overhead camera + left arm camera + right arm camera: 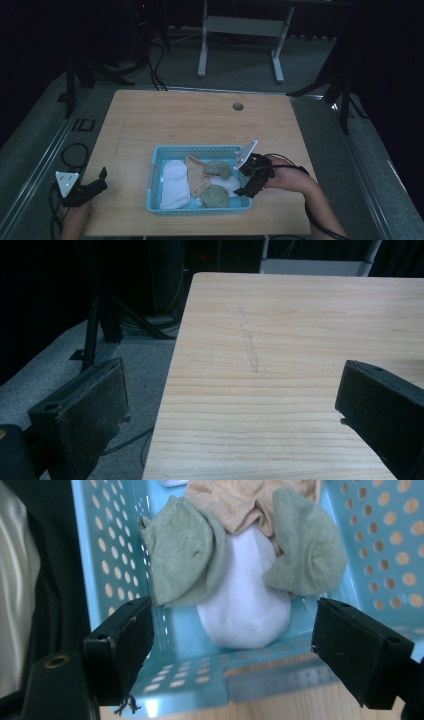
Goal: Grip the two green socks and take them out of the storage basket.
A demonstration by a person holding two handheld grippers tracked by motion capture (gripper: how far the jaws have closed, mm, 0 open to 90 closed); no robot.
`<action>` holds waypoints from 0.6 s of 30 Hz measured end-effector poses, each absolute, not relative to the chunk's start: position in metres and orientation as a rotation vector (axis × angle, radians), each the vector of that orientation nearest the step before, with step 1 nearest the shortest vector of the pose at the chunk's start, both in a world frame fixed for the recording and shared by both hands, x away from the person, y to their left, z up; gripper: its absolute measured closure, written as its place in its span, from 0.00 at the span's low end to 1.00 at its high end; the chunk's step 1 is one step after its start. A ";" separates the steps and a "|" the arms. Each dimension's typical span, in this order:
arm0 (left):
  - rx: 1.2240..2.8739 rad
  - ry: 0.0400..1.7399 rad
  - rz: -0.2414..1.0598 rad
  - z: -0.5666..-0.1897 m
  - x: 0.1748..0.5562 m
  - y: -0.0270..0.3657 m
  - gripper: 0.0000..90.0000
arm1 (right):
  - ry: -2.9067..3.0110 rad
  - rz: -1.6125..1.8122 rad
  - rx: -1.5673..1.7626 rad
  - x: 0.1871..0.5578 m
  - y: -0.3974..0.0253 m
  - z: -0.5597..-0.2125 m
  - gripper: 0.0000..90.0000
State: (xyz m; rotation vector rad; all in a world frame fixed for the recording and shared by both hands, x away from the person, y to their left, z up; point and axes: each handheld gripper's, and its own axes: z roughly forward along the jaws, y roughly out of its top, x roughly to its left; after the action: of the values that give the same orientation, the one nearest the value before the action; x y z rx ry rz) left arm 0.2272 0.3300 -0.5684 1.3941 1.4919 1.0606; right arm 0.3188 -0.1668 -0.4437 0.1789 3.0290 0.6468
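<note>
Socks (240,555) fill blue basket (156,170); right claw (232,645) gapes above.

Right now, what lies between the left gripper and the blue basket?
Bare wooden tabletop, per the high view, between the left gripper and the blue basket.

Your left gripper (232,405) over the pale wooden table's corner

Your two black padded jaws stand wide apart with nothing between them, one off the light-grained wooden tabletop (300,340) above the grey carpeted floor (60,370), the other over the wood. A faint grey smudge (248,342) streaks the tabletop ahead. A black metal stand leg (97,315) rises beside the table's edge.
</note>
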 end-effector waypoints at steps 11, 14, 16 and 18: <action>1.391 1.487 1.056 -0.568 0.227 0.330 0.00 | 3.075 0.651 0.214 0.327 -0.141 -0.463 0.23; 1.391 1.485 1.057 -0.568 0.227 0.330 0.00 | 3.089 0.652 0.204 0.327 -0.134 -0.470 0.23; 1.390 1.486 1.057 -0.568 0.227 0.330 0.00 | 3.096 0.652 0.215 0.326 -0.132 -0.471 0.23; 1.393 1.484 1.059 -0.568 0.227 0.330 0.00 | 3.082 0.642 0.217 0.325 -0.126 -0.477 0.26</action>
State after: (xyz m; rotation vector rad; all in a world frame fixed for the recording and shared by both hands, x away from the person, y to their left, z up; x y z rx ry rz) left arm 0.2270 0.3299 -0.5685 1.3927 1.4842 1.0592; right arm 0.3253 -0.1261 -0.4766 0.2169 3.0821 0.6419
